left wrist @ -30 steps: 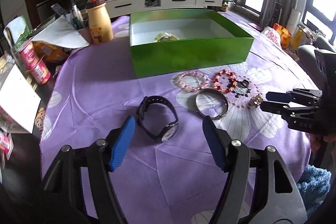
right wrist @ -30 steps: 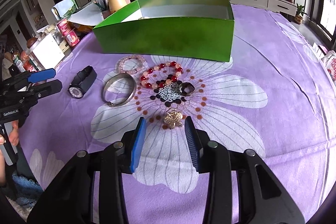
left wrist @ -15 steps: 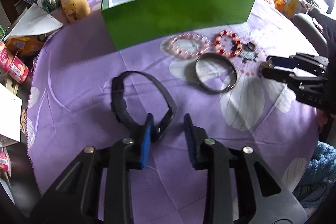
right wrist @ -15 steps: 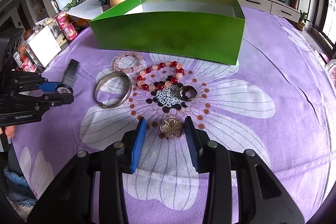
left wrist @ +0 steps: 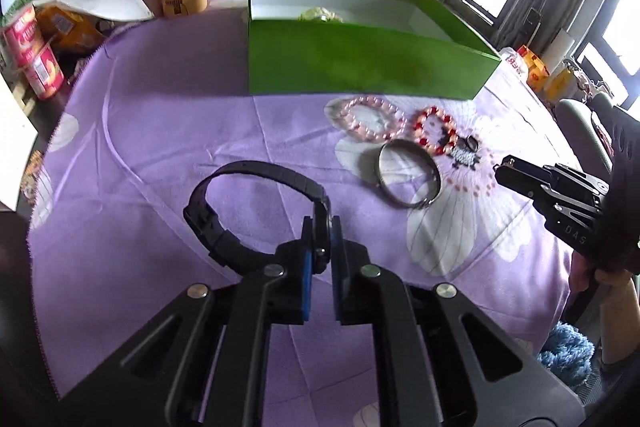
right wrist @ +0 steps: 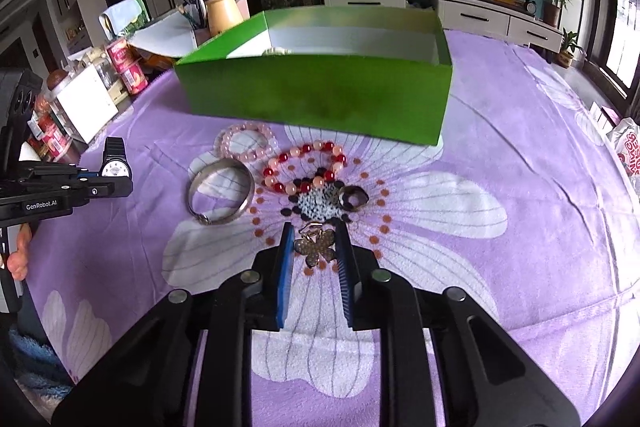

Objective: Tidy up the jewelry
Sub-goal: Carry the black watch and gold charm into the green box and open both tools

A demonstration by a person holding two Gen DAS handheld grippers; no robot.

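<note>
Left gripper [left wrist: 320,247] pinches the black watch [left wrist: 256,211] by its case, strap looping out ahead over the purple cloth [left wrist: 160,131]. Right gripper [right wrist: 314,255] is narrowed around the butterfly brooch [right wrist: 316,247], which sits between the pads; contact unclear. Silver bangle [right wrist: 220,193], pink bracelet [right wrist: 246,141], red bracelet [right wrist: 306,167] and ring [right wrist: 352,197] lie ahead on the cloth, in front of the green box [right wrist: 320,99].

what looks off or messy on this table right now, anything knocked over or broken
Nothing stands out. The pink bead bracelet, red bead bracelet, silver bangle and ring lie flat and intact before the upright green box. The left gripper pinches the black watch; the right gripper straddles the flower brooch.
</note>
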